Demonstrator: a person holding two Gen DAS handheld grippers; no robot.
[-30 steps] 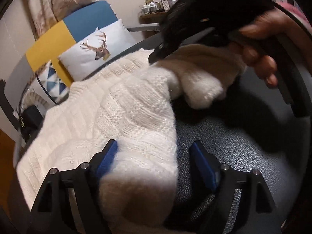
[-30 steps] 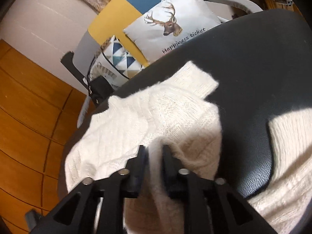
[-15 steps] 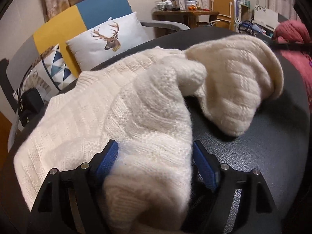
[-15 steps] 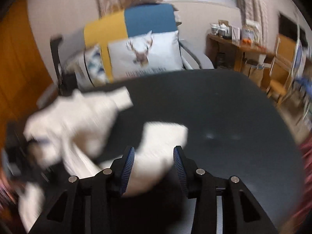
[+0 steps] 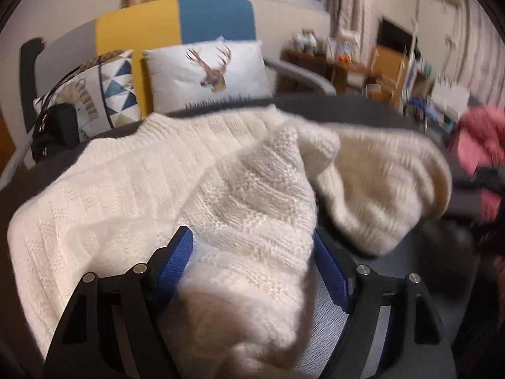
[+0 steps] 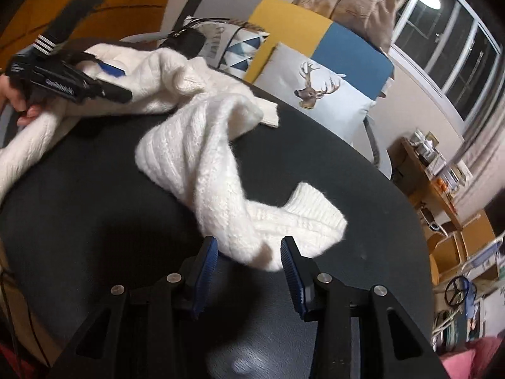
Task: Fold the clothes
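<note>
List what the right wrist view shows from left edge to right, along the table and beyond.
left gripper → white sweater → deer pillow → wooden shelf

A dark, leather-textured round worktop (image 6: 363, 164) carries a cream knit sweater (image 6: 202, 145), bunched toward its far left, one sleeve (image 6: 284, 221) trailing across the middle toward the near side.

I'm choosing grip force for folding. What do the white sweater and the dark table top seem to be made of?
White sweater: a chunky, fuzzy knit, probably wool or acrylic; raised stitch rows, a ribbed cuff and a soft halo of fibres show. Dark table top: looks like black leather or leatherette, matte with a faint sheen; fine pebbled grain shows near the right gripper.
</note>
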